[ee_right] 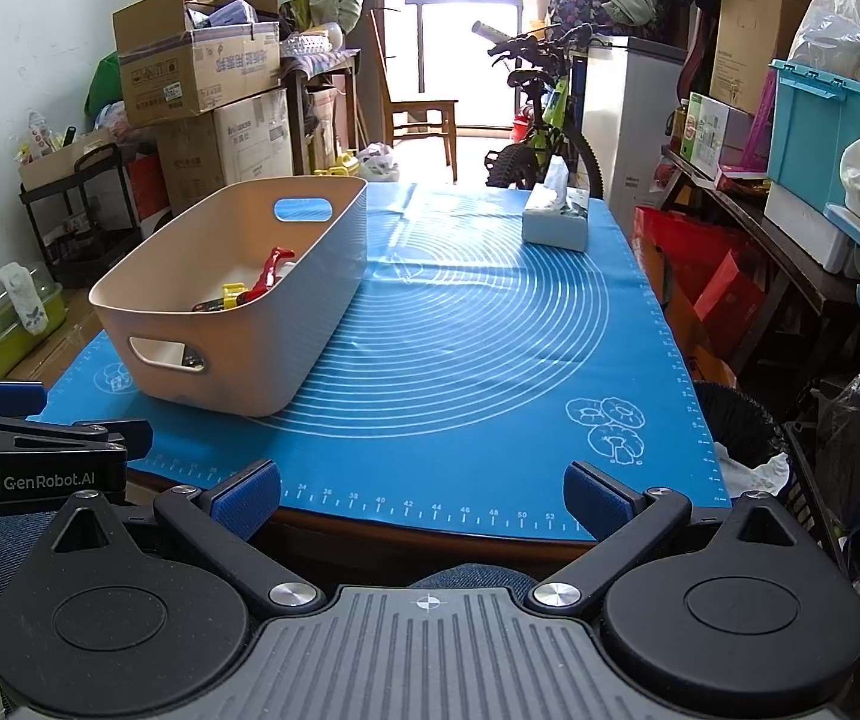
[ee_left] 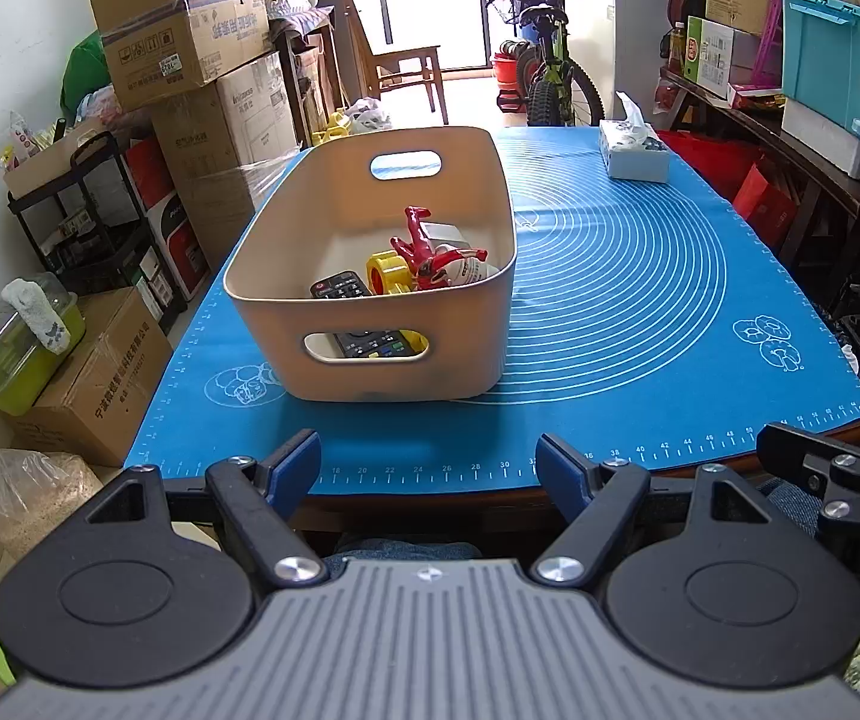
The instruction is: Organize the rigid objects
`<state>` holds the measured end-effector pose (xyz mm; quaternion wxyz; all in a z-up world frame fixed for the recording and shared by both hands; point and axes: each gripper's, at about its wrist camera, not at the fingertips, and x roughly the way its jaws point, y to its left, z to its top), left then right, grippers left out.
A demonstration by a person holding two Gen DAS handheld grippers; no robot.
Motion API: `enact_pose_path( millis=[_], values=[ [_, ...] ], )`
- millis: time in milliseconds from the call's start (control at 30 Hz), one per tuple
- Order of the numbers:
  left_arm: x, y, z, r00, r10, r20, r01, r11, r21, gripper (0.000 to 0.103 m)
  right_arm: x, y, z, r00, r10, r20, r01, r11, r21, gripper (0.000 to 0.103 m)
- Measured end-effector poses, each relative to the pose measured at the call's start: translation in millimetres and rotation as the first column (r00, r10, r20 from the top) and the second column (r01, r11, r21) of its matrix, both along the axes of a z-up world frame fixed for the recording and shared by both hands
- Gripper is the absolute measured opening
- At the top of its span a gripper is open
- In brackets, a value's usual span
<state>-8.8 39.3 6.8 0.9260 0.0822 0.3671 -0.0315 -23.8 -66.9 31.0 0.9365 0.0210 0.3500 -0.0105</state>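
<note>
Beige bin point(ee_left: 370, 276) sat on the blue mat point(ee_left: 640, 300), already holding a red figure point(ee_left: 430, 252), yellow toy point(ee_left: 391, 273) and remote point(ee_left: 343, 288); no loose item showed on the mat beside the bin, only a tissue box point(ee_left: 634, 150) well beyond it; left gripper point(ee_left: 428, 462) and right gripper point(ee_right: 424, 495) hung back at the mat's near edge, fingers wide, holding nothing; sorting looked finished; any next move would call for locating another item first.

Left claw point(ee_left: 428, 461) and right claw point(ee_right: 422, 491), both agape, empty.
</note>
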Motion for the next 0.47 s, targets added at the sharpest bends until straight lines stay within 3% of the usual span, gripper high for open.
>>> enact_pose_path(
  millis=[467],
  values=[
    [-0.3, -1.0, 0.1, 1.000, -0.004, 0.002, 0.004, 1.000, 0.002, 0.079, 0.2, -0.3, 0.2, 1.000, 0.000, 0.000, 0.000, 1.000, 0.000, 0.100]
  ],
)
